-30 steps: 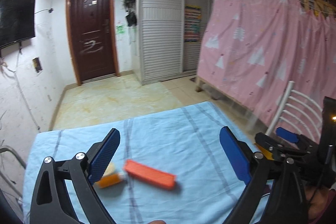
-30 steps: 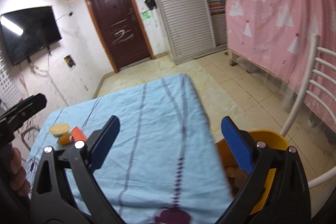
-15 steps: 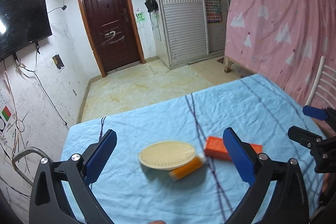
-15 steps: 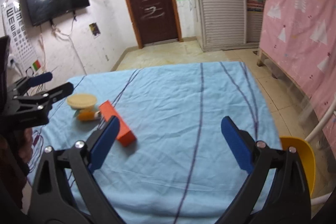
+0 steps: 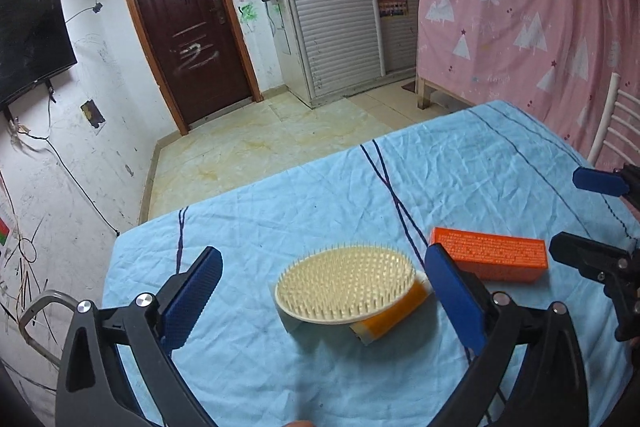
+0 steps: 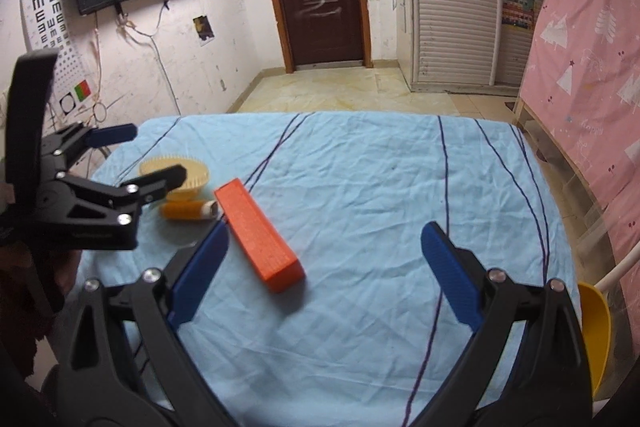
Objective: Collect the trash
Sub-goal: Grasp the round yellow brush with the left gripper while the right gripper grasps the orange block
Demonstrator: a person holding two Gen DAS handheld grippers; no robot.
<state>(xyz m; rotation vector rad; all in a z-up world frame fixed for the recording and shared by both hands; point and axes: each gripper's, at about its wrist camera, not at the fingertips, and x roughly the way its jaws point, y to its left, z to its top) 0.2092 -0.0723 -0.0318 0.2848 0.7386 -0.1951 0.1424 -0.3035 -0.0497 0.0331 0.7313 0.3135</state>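
Your left tongs [image 5: 322, 301] stand released, blue pads wide apart, nothing pressed between them. Inside that gap, on the worktop [image 5: 280, 199] with its light blue cloth, lies a cream bristle brush [image 5: 346, 285], bristles up. It rests partly on an orange tube [image 5: 394, 319], which pokes out beneath its right edge, close to your right-hand pad.

Your right tongs [image 6: 320, 269] are released too and grasp nothing. An orange box [image 6: 256, 235] lies on the cloth just inside the left-hand pad, one end reaching toward you and the other nearly touching the tube. A yellow bin [image 6: 596, 331] shows low at the right edge of the right wrist view, beside the worktop and below its surface.

Risks as I judge them: the brush sits tilted on the tube, so closing on the brush alone may roll the tube away, or the pads may catch both and drop one on the way to the bin. The brush is broad and shallow, so a grip on its rim could slip. The box sits off-centre in your right tongs, and closing now may push it sideways into the tube rather than clamp it. Your two tongs work close together here and could knock each other. The loose, wrinkled cloth could also bunch under a low pad.
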